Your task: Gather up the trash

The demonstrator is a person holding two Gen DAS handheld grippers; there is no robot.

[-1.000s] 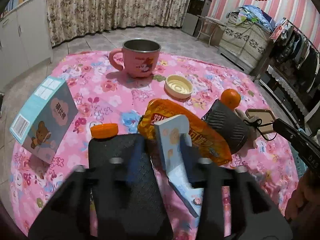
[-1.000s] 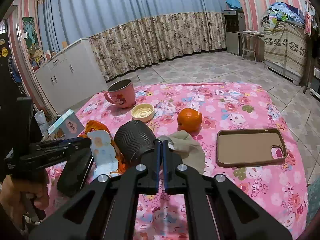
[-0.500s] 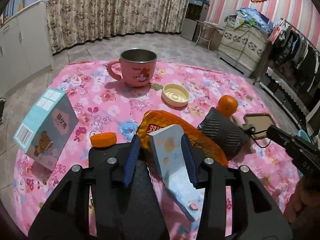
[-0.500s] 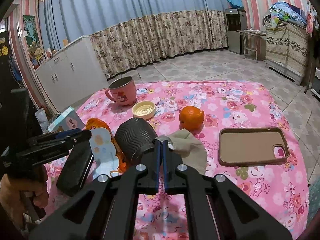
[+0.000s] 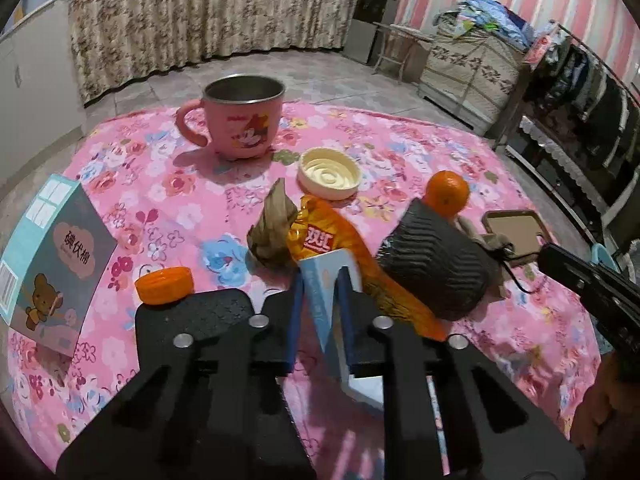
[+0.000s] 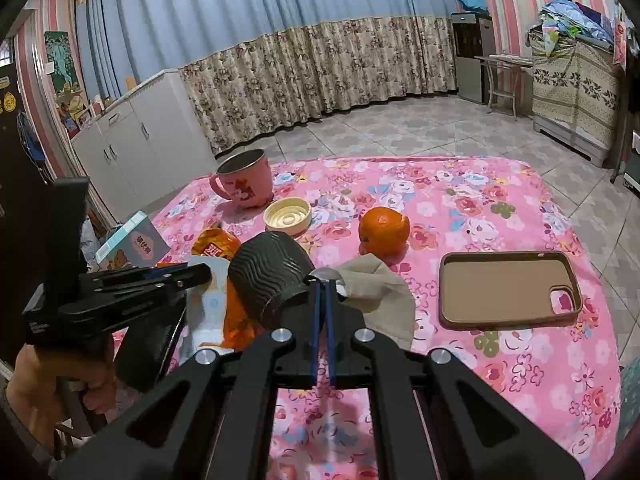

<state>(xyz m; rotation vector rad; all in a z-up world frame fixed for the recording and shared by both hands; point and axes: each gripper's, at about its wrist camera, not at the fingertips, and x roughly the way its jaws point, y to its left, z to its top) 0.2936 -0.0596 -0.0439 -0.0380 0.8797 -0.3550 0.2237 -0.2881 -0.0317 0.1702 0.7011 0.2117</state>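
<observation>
The left gripper (image 5: 320, 280) has a light blue packet (image 5: 320, 300) standing between its blue-padded fingers (image 5: 295, 312), and the jaws are closing on it; the pads sit against both faces of the packet, whose upper edge rises just past the fingertips and whose lower part runs back under the tool. The packet is flat and pale blue with small orange and white printed marks, and it looks folded or creased along its length. Directly beyond the fingertips lies an orange snack wrapper (image 5: 332, 240), shiny and crumpled, with white characters on a red patch; touching it on the left is a crumpled brown paper wad (image 5: 272, 236). Just left of the tool an orange bottle cap (image 5: 164, 285) sits on the pink floral tablecloth (image 5: 400, 152), and farther left a teal carton with a bear (image 5: 52, 256) stands tilted. To the right of the wrapper lies a black ribbed cup (image 5: 436, 264) on its side; its inside cannot be seen. Farther ahead a cream lid (image 5: 329, 173) rests open side up, and behind it a pink mug (image 5: 240, 120) stands upright, its steel interior showing nothing inside. An orange (image 5: 447, 192) sits beyond the black cup. The right gripper (image 6: 322, 284) is pressed together with nothing between its fingers, hovering over a beige cloth (image 6: 380, 296) beside the black cup; a brown phone case (image 6: 508, 290) lies to its right.
</observation>
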